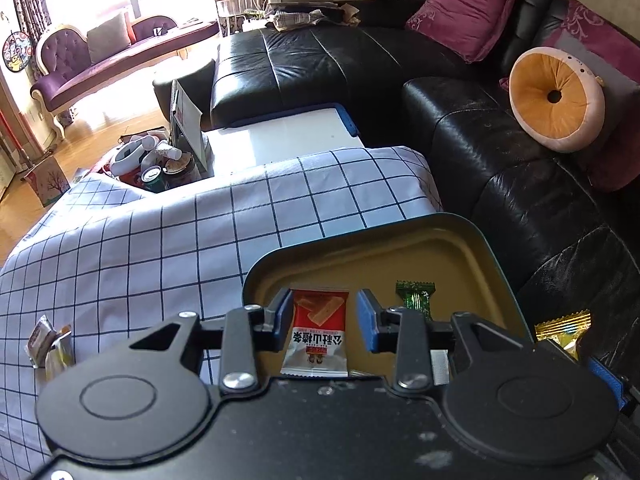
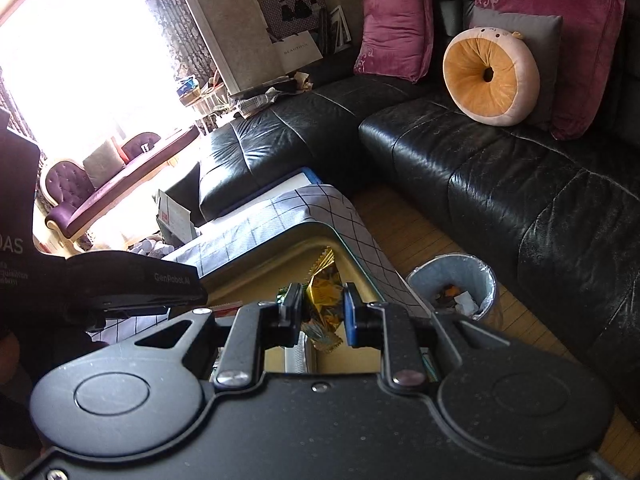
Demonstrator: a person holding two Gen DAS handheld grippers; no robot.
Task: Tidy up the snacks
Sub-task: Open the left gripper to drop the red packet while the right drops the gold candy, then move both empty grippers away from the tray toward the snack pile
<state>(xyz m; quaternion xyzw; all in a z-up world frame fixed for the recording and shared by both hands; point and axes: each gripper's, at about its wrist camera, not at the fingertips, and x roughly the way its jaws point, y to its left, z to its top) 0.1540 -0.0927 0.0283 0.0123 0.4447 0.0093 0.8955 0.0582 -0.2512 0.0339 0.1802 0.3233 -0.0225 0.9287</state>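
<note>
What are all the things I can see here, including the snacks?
tin: one, dark rim, gold inside, on the checked cloth
red snack packet: one, lying in the tin
green snack packet: one, in the tin
gold snack packet: one, held over the tin
loose packets: two, pale, on the cloth
checked cloth: one, white and navy
sofa: one, black
round cushion: one, orange and pink, on the sofa
magenta cushions: two, on the sofa
waste bin: one, grey, on the floor
left gripper: open around the red packet
right gripper: shut on the gold packet
</note>
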